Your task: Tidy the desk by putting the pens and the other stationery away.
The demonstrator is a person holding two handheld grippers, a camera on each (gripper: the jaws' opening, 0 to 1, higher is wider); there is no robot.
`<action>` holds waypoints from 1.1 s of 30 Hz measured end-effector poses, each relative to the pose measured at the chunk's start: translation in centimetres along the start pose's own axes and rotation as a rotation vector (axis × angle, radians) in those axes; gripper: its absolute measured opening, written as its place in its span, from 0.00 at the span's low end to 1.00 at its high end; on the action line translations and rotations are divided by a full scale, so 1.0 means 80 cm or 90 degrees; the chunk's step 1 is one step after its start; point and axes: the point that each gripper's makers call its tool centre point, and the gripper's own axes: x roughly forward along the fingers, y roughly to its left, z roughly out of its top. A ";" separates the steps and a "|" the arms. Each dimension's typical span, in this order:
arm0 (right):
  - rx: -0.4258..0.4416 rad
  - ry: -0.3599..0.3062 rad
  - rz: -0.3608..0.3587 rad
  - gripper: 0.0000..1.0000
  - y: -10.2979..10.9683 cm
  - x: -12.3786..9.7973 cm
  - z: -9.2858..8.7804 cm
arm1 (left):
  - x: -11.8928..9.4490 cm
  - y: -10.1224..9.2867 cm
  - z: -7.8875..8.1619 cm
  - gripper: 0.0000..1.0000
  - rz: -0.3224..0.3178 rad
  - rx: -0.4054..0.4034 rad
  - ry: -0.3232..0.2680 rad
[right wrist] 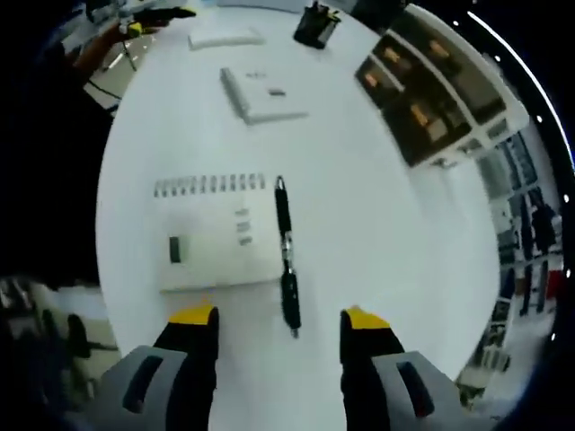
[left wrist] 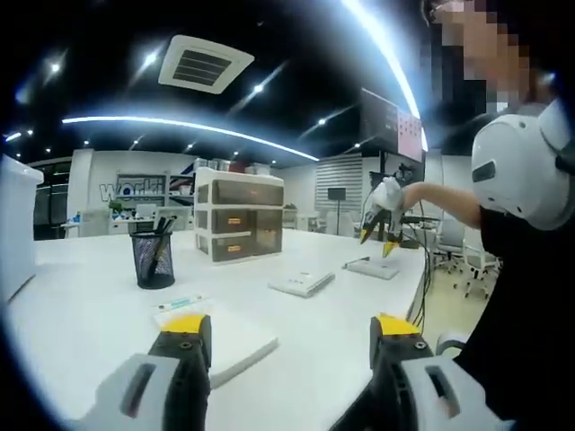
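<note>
Right gripper [right wrist: 278,316]: jaws spread wide, holding nothing, poised above a black pen [right wrist: 286,260]; the pen lies on the white desk [right wrist: 377,224], just beside the edge of a spiral notebook [right wrist: 211,235]. Left gripper [left wrist: 285,323]: jaws likewise wide apart and empty, over the desk near a flat white pad [left wrist: 235,346]; beyond stand a mesh pen cup [left wrist: 154,259], apparently holding pens, and a drawer unit [left wrist: 239,215].

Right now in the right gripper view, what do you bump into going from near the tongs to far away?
Black pen → small white notebook → flat white pad → black pen cup.
</note>
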 end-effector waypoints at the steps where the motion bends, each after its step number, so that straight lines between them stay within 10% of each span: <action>1: -0.003 0.004 0.004 0.48 -0.002 0.002 0.000 | -0.001 0.000 0.000 0.71 0.001 0.001 0.001; 33: -0.028 0.026 0.132 0.09 0.010 0.042 0.006 | -0.008 -0.008 0.000 0.70 0.005 0.011 0.011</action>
